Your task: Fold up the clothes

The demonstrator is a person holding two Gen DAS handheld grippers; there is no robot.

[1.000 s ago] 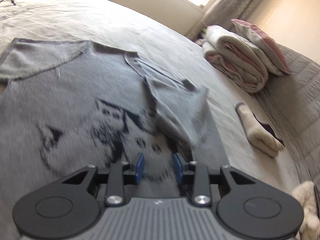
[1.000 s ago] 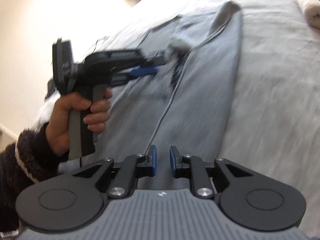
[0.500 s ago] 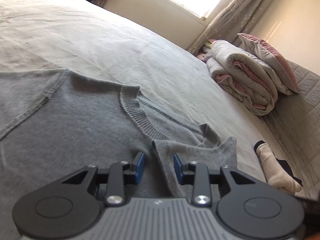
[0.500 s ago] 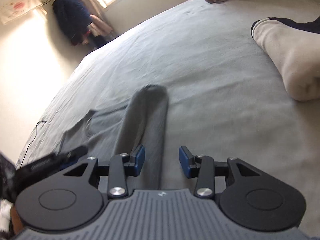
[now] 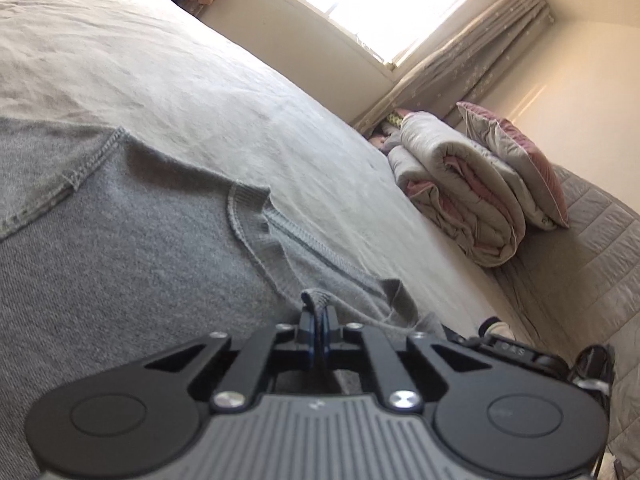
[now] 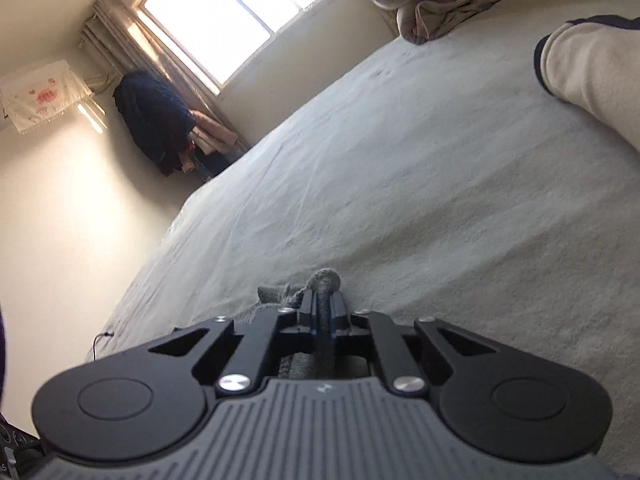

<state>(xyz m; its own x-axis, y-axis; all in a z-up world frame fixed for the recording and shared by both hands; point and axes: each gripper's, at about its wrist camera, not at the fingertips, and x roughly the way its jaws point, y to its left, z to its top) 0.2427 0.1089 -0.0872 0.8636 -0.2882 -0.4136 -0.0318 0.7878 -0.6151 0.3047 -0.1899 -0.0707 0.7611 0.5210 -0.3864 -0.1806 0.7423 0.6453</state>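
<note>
Both grippers pinching the sweater for a fold

The left gripper (image 5: 319, 322) and right gripper (image 6: 323, 314) are each clamping a fold of the grey sweater (image 5: 132, 248), which is lying on the bed (image 5: 208, 92); next, probably lifting both together, evenly.

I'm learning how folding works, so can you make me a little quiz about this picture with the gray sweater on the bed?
1. True or false: the left tool is shut on the gray sweater.
2. What does the right tool pinch? A) the pillow B) a fold of the gray sweater C) nothing
3. Fill in: the rolled quilt lies on the ____, beyond the sweater's collar.

Key: 1 true; 2 B; 3 bed.
</note>
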